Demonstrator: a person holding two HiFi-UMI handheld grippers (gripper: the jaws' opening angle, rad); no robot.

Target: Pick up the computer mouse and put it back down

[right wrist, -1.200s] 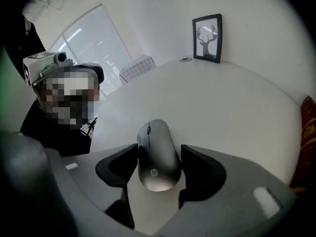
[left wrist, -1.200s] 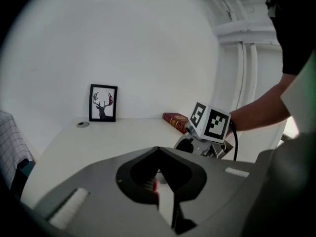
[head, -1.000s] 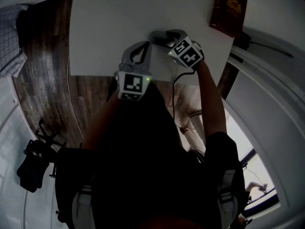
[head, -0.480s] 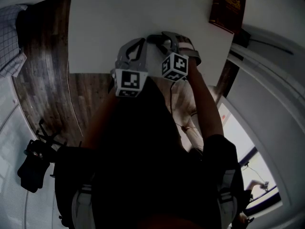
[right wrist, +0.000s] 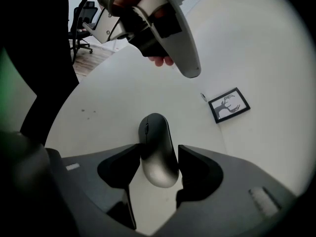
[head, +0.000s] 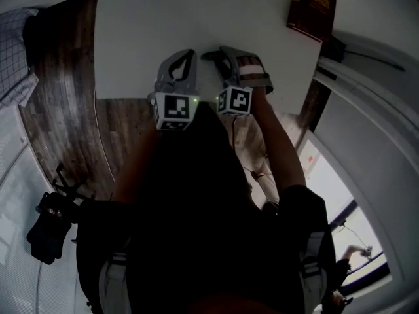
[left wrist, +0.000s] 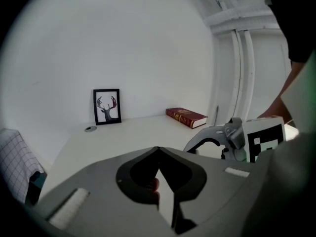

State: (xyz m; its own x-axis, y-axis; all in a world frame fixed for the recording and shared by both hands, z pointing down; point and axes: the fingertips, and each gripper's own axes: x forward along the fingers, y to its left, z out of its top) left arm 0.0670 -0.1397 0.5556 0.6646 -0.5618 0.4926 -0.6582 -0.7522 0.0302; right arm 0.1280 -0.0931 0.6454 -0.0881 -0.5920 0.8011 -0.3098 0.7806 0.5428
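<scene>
A dark grey computer mouse [right wrist: 155, 132] lies on the white table [head: 163, 18]; in the head view only its dark end [head: 209, 55] shows. My right gripper [right wrist: 158, 154] points down over it with one jaw on each flank. The jaws are closing and sit right at the sides of the mouse; I see no firm squeeze. My left gripper [left wrist: 158, 152] is shut with nothing in it, its tips meeting. It hovers just left of the right gripper [head: 226, 59] near the table's front edge, and hangs above the mouse as the left gripper [right wrist: 173, 33] in the right gripper view.
A red book [head: 313, 8] lies at the table's far right corner. A framed deer picture [left wrist: 107, 106] leans on the wall at the back, with a small round grommet [left wrist: 90, 128] beside it. Wood floor [head: 59, 77] lies left of the table; an office chair [right wrist: 81, 19] stands beyond.
My right gripper has rolled, turning its marker cube, and drifted left and toward the table's near edge. The left gripper has stayed almost still.
</scene>
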